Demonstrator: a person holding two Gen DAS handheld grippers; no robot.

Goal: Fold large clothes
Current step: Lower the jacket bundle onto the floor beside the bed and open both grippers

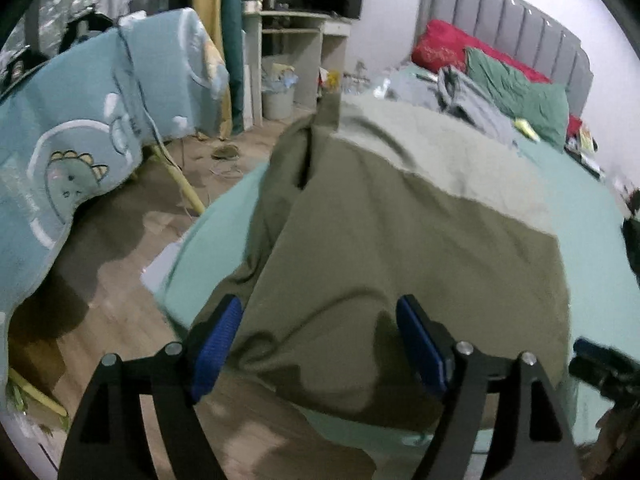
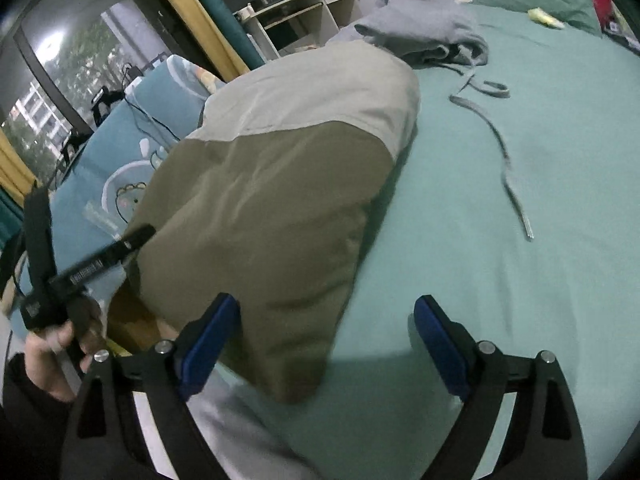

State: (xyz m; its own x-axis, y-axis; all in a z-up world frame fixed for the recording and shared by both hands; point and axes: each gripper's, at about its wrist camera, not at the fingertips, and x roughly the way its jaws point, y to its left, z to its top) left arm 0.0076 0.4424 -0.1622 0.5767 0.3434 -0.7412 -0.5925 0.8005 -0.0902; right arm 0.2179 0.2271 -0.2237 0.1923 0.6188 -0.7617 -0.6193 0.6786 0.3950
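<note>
the garment (image 1: 400,216), olive with a paler band at its far end, lies folded on the bed (image 1: 592,240), filling the centre of the left view and the centre-left of the right view. its long axis runs from the lower middle of each frame up toward the top, away from the jaws, with the near edge hanging at the bed's corner over the floor (image 1: 132,264).

the left gripper (image 1: 320,344) stands with jaws wide, nothing pinched; the near olive edge sits right between and just beyond the blue pads (image 1: 218,344), seemingly not pressed by either. the right gripper (image 2: 326,344) is also wide and empty. its left pad overlaps the garment's near right corner in the frame, while its right pad is over bare sheet.

so the cloth lies straight ahead of the left jaws and ahead-left of the right ones; the left hand looks the nearer to the hem. any next fold across the long axis would likely start from this near edge, each gripper taking a corner.

a grey garment (image 2: 424,28) and a loose strap (image 2: 504,152) lie further up the bed, well apart from the olive one.
</note>
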